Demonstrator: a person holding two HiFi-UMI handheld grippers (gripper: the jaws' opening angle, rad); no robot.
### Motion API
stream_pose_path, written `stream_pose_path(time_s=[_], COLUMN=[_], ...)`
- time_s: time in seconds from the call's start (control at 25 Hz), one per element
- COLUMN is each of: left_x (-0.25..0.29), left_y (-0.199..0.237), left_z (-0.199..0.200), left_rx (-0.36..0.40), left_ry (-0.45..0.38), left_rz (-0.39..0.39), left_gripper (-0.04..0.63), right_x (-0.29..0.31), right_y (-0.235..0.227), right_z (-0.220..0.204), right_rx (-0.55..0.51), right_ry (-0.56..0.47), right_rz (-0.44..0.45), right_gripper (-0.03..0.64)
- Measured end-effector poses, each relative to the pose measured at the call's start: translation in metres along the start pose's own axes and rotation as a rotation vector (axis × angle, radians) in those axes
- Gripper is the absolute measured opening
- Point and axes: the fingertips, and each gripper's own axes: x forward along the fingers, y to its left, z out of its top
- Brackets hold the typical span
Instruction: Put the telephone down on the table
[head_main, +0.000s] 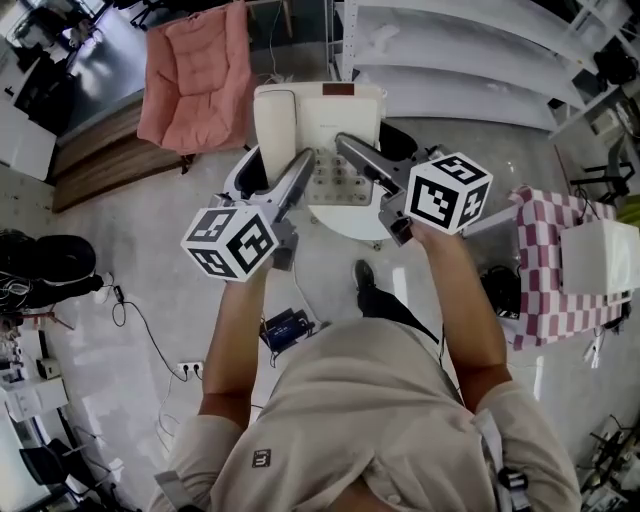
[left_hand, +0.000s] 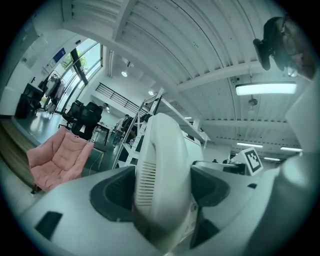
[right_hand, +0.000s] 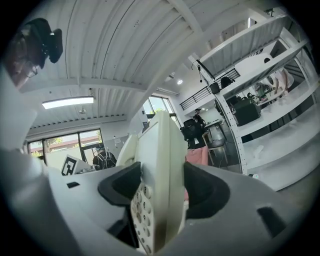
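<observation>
While left gripper (head_main: 303, 165) is clamping handset (head_main: 272, 125) side, right gripper (head_main: 347, 148) keypad (head_main: 338, 182) edge, telephone (head_main: 325, 115) is hanging aloft at 12 o'clock; keeping it level, opening both grippers only after touchdown seems best.

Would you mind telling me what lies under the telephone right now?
Beneath the telephone, a white round table shows only its near rim. The telephone, the left gripper and the right gripper, both shut on it, cover the rest, so contact cannot be judged.
</observation>
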Motion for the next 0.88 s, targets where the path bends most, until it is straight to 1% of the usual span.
stream_pose_path(time_s=[0.16,0.36,0.88], left_x=[0.03,0.061,0.128], left_y=[0.015,0.036,0.081], left_z=[-0.006,-0.018,-0.063], left_rx=[-0.019,-0.042,-0.087], left_ry=[0.005,0.031,0.125], left_rz=[0.028,0.046,0.055], left_gripper=[0.325,0.325,0.324], right_x=[0.017,0.037,0.072], right_y=[-0.032,-0.066,-0.146], right_z=[0.001,-0.006,-0.039], right_rx=[0.016,0.047,0.13], right_ry=[0.029,0.056,0.098], right_rz=[0.017,0.012,-0.027], right_gripper=[0.255,0.253,0.253])
